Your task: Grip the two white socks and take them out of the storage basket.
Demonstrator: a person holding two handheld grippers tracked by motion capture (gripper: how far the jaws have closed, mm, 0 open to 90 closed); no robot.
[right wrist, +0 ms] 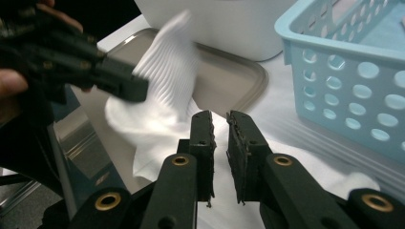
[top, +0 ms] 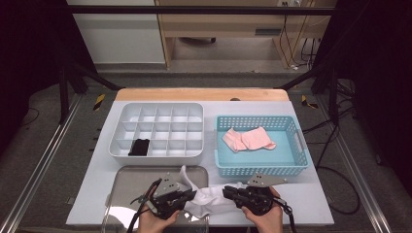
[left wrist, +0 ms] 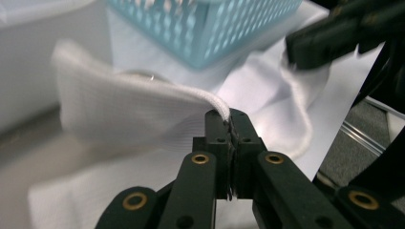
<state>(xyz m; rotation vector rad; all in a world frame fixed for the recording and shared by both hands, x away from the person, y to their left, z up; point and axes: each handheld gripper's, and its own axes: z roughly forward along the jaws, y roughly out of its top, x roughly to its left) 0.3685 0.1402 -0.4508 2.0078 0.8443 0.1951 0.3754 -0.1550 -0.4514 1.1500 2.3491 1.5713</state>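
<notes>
A white sock (top: pixel 206 204) lies stretched between my two grippers at the table's front edge, half over a metal tray (top: pixel 141 177). My left gripper (top: pixel 192 195) is shut on the sock's ribbed cuff edge (left wrist: pixel 217 104), and the cuff (right wrist: pixel 167 71) stands lifted above the tray. My right gripper (top: pixel 227 191) hovers at the sock's other end. Its jaws (right wrist: pixel 219 121) stand a narrow gap apart, with nothing pinched and the sock's white cloth (right wrist: pixel 157 129) lying beneath them. In the left gripper view the right gripper (left wrist: pixel 305 52) shows at the top right, close to the sock.
A light blue perforated basket (top: pixel 262 170) at the right holds pink socks (top: pixel 248 139). A white compartment organizer (top: pixel 160 156) sits behind the tray, with a black item (top: pixel 139 147) in a front cell. Both stand close behind the grippers.
</notes>
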